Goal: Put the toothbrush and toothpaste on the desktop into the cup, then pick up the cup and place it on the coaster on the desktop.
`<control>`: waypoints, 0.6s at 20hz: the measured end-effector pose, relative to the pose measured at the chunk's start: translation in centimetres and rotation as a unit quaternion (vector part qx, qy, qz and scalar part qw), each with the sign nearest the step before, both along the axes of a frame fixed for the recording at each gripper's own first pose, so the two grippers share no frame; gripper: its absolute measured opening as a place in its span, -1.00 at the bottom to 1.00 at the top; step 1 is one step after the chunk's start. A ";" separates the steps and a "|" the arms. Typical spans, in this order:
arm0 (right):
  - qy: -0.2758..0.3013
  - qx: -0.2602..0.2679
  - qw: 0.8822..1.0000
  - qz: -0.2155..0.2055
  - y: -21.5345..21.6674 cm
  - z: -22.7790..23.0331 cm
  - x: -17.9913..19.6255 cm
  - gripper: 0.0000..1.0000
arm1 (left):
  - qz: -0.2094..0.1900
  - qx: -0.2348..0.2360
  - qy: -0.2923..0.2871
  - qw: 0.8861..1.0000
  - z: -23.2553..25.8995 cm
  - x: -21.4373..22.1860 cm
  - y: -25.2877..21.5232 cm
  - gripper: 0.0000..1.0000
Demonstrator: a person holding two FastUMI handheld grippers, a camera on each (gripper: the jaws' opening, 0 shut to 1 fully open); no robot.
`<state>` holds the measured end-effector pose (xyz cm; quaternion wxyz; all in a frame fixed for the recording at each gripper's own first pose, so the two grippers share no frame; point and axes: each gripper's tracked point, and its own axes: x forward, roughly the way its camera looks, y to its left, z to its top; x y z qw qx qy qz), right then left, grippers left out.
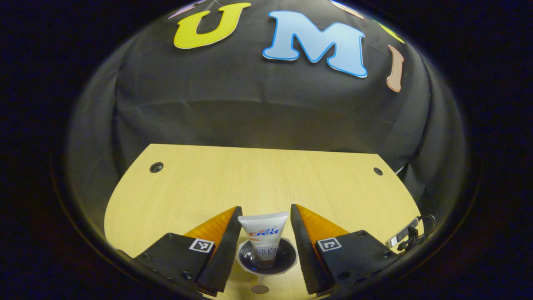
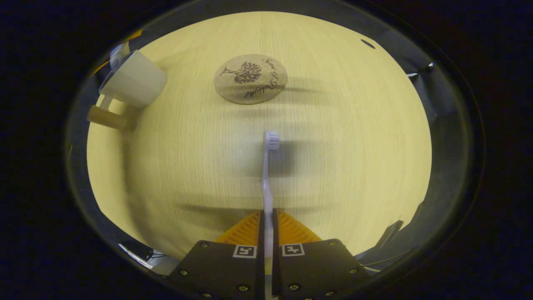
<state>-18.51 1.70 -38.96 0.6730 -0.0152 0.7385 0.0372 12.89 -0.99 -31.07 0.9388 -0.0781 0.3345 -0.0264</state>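
Looking down past our left gripper (image 1: 264, 223), we see its two fingers spread wide apart, with the toothpaste tube (image 1: 265, 237) standing between them and not touching either one. The tube's bottom end sits inside the white cup (image 1: 266, 260), which rests on the light wooden desktop (image 1: 250, 175). In the right gripper view, our right gripper (image 2: 268, 221) is squeezed tight on the handle of the white toothbrush (image 2: 268, 175). The brush points away from us, its bristle head up over the desk. Farther off lies the round cork coaster (image 2: 250, 78) with a tree picture on it. The cup (image 2: 134, 79) stands off to the side near the desk edge, well apart from the coaster.
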 end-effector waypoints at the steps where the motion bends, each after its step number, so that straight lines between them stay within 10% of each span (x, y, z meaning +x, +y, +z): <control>1: -0.004 0.008 1.000 -0.010 0.2 0.0 0.0 -0.85 | -0.002 -0.003 -0.003 1.000 0.4 -0.3 0.0 0.52; 12: -0.182 0.113 0.974 -0.078 7.1 9.1 14.8 -0.84 | 0.022 -0.019 -0.014 0.999 4.1 -4.9 2.6 0.53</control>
